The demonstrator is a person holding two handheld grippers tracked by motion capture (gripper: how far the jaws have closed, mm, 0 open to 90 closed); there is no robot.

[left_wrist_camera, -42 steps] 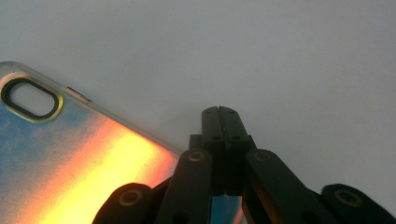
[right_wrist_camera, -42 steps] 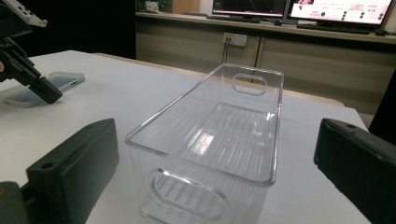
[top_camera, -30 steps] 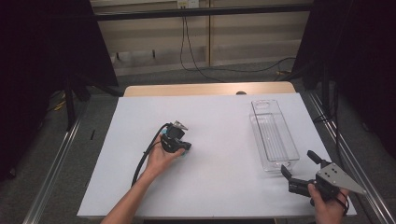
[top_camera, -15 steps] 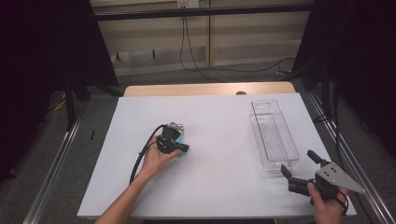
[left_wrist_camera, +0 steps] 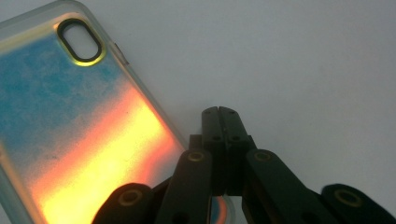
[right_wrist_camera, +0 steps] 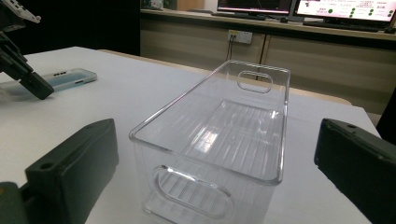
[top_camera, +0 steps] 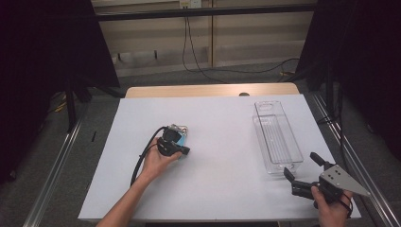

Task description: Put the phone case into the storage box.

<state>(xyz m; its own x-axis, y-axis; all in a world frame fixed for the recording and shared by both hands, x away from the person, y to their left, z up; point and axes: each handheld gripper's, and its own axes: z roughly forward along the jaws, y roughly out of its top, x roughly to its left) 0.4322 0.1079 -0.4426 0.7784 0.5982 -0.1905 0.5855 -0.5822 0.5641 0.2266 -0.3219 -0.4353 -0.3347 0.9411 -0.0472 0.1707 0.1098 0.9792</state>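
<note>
Two black two-jaw grippers are at work on the white table top (top_camera: 217, 142). On the left gripper (left_wrist_camera: 219, 112) the jaws are pressed flat together with nothing between them, their tips resting on or just above the bare white surface, right beside the long edge of a clear phone case with a blue and orange iridescent back (left_wrist_camera: 70, 126). In the left gripper view the case lies at about nine o'clock from the jaw tips, its oval camera cut-out at eleven o'clock. From the high view, the person's left hand (top_camera: 158, 161) wraps this gripper from below, a black cable looping away at seven o'clock, and a corner of the case peeks out at twelve o'clock from the hand.

Jaws on the right gripper (top_camera: 302, 170) stand wide apart and hold nothing. A long, clear plastic bin with handle slots at both ends (right_wrist_camera: 219, 135) stands straight ahead of them at twelve o'clock, its near end between the two spread jaws in the right gripper view but not touched by either. In the high view, the bin sits at three o'clock from the phone case, well apart from it, and the right hand (top_camera: 333, 210) holds its gripper at the table's five o'clock corner.
</note>
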